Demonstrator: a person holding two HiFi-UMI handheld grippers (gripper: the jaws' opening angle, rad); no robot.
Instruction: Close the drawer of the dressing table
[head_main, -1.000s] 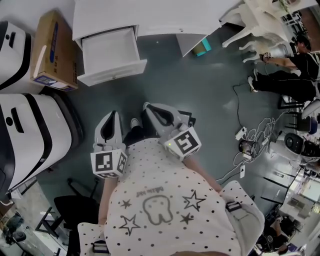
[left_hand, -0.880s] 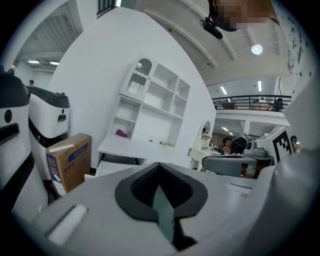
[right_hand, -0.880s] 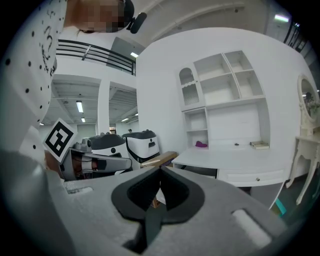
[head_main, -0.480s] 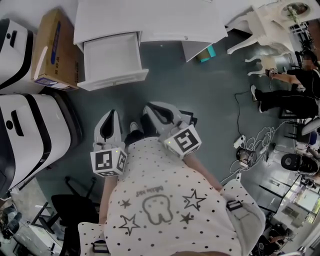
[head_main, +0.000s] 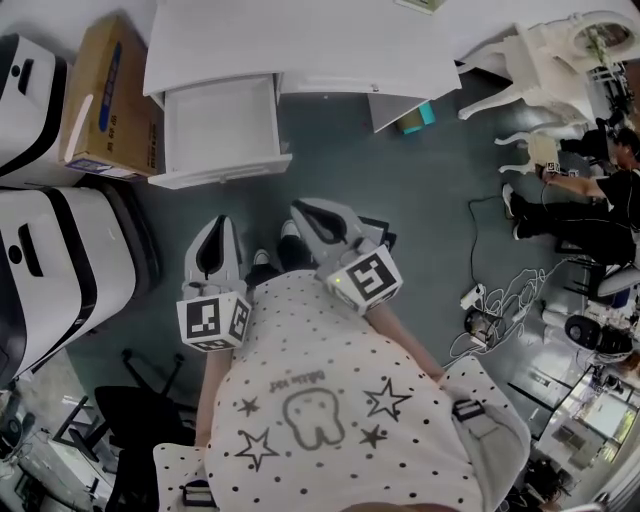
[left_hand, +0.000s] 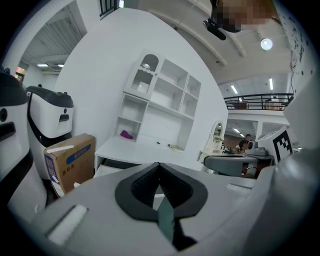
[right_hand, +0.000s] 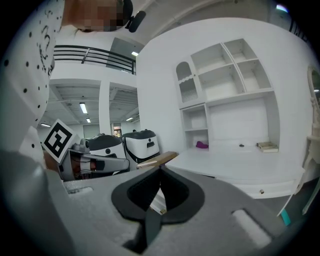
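The white dressing table (head_main: 300, 45) stands at the top of the head view, with its left drawer (head_main: 220, 130) pulled out and empty. My left gripper (head_main: 222, 222) points toward the drawer front from a short way back, shut with nothing in it. To its right my right gripper (head_main: 296, 208) is also shut and empty, aimed at the floor just right of the drawer. In the left gripper view the jaws (left_hand: 159, 164) meet below the tabletop (left_hand: 145, 147). The right gripper view shows the shut jaws (right_hand: 160, 169) before the table (right_hand: 235, 160) and its shelves.
A cardboard box (head_main: 100, 100) sits left of the drawer, with two white-and-black machines (head_main: 50, 260) along the left edge. A white chair (head_main: 540, 60), a seated person (head_main: 590, 200) and floor cables (head_main: 500, 300) are at the right. A teal object (head_main: 412, 118) lies under the table.
Both grippers and the view have moved forward toward the dressing table. The open drawer now lies nearer to the gripper tips. Both jaws stay shut.
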